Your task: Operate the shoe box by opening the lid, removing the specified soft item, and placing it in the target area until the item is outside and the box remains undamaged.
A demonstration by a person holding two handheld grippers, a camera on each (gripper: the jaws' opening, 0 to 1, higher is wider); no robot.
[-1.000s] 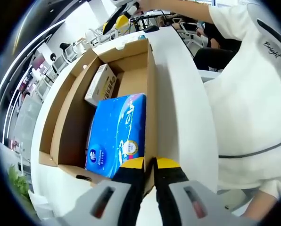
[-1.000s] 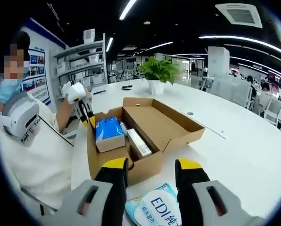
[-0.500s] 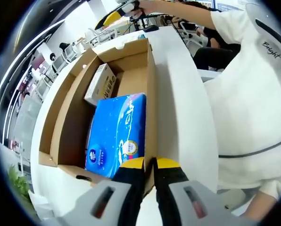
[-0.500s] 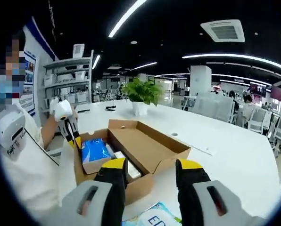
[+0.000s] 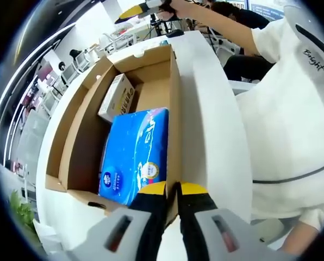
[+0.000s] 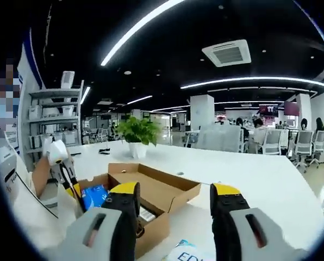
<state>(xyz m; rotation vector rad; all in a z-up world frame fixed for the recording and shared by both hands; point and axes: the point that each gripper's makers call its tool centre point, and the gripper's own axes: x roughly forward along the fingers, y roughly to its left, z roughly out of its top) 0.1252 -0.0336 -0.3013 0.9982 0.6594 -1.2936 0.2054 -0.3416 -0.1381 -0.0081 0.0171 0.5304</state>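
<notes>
The blue tissue pack [image 5: 134, 155] lies flat inside the open shoe box [image 5: 88, 125], just ahead of the left gripper [image 5: 171, 191] and a little to the left of its jaws, with a small white carton [image 5: 117, 97] further along the same compartment. The pack looks like a plastic-wrapped bundle of soft paper: probably light, squashy, with a slick film that may slide under a weak pinch. A sensible hold would be across one short end or a long edge, where the wrap bunches and the jaws can bite into the soft fill, rather than on the flat printed face.

The left gripper's jaws stand pressed together on the box's near side wall, pinching the cardboard edge between their yellow tips; this seems to steady the box. The cardboard is thin and creasable, so a hard squeeze or a twist there could crumple it.

In the right gripper view the right gripper [image 6: 175, 191] is held well above the table [image 6: 270, 185], its jaws spread wide with nothing between them, the box low and to their left. A second soft pack [image 6: 197, 254] rests on the table below the jaws. The right gripper also shows at the far end of the box in the left gripper view, at the end of an outstretched arm.
</notes>
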